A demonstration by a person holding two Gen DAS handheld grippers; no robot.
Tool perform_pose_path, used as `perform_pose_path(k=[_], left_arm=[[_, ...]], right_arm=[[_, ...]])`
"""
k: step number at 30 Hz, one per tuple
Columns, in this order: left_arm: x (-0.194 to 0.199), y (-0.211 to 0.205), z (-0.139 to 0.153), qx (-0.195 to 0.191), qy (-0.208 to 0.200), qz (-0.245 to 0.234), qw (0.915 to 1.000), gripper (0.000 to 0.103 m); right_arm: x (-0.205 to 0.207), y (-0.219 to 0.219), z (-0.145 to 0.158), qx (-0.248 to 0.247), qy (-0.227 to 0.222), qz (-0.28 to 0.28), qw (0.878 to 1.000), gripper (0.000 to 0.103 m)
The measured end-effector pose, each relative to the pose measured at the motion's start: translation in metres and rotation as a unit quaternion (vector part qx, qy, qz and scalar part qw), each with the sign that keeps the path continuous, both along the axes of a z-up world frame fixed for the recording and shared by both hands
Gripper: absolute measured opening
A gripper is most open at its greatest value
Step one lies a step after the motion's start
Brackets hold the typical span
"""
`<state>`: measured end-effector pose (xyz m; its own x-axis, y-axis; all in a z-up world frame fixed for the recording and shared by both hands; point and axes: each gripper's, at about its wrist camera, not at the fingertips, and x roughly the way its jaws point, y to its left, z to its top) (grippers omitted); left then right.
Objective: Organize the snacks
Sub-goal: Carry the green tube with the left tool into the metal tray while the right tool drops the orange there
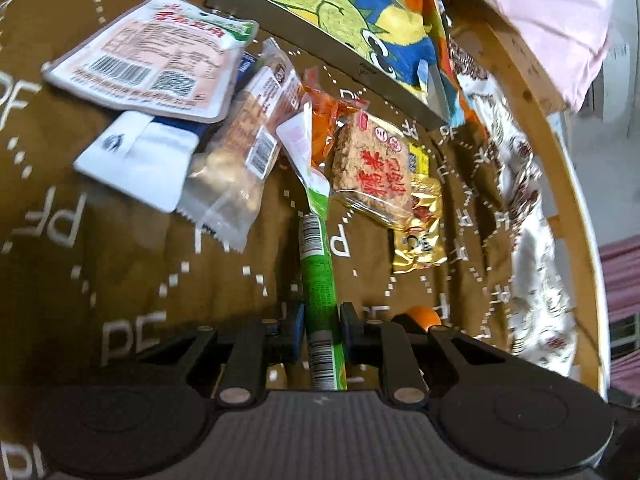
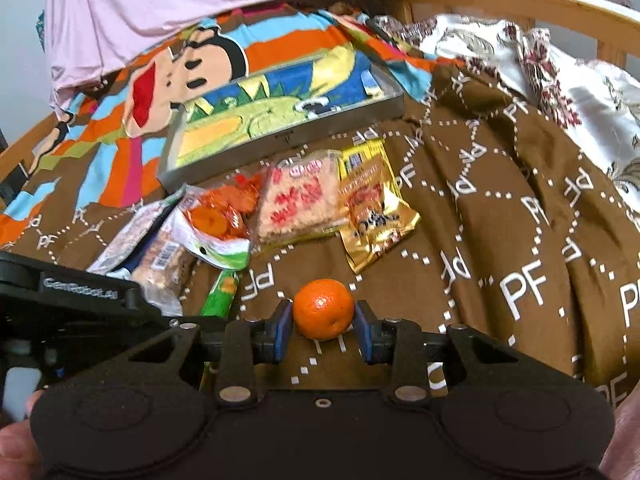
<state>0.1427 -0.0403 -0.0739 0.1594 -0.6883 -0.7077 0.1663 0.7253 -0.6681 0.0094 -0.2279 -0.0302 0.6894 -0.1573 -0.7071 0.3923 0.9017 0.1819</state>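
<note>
Both views ride low on the hand-held grippers, looking forward and steeply down along the fingers, close over a brown printed bedcover (image 1: 132, 272). The left wrist view faces the snack pile and a shallow grey tray (image 1: 304, 36) beyond. The right wrist view sits just beside it, slightly farther back – both share the rice cracker pack (image 1: 376, 168) (image 2: 298, 204), the gold packet (image 2: 372, 208) and that tray (image 2: 280, 138).

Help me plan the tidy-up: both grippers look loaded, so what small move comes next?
Probably lift both and carry toward the tray: the left gripper is shut on the green packet, the right gripper on the orange, both still low over the blanket.
</note>
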Motion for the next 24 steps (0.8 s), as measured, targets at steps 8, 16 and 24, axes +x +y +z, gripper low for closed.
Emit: perform_pose_path(k=[8,16,24], left_arm=[[-0.013,0.019,0.019,-0.049,0.008,0.018,0.9986,0.019],[-0.006,0.024,0.057,-0.041,-0.11,0.039,0.9923,0.019],[0.048,0.013,0.079,-0.027,-0.211,0.087,0.9732,0.019]], right_arm=[[-0.007,0.011,0.014,-0.031,-0.039,0.025,0.998,0.035],[0.003,0.02,0.031,-0.085,-0.072,0.073,0.991,0.035],[0.067,0.026,0.044,-0.131,-0.113,0.134,0.976,0.035]])
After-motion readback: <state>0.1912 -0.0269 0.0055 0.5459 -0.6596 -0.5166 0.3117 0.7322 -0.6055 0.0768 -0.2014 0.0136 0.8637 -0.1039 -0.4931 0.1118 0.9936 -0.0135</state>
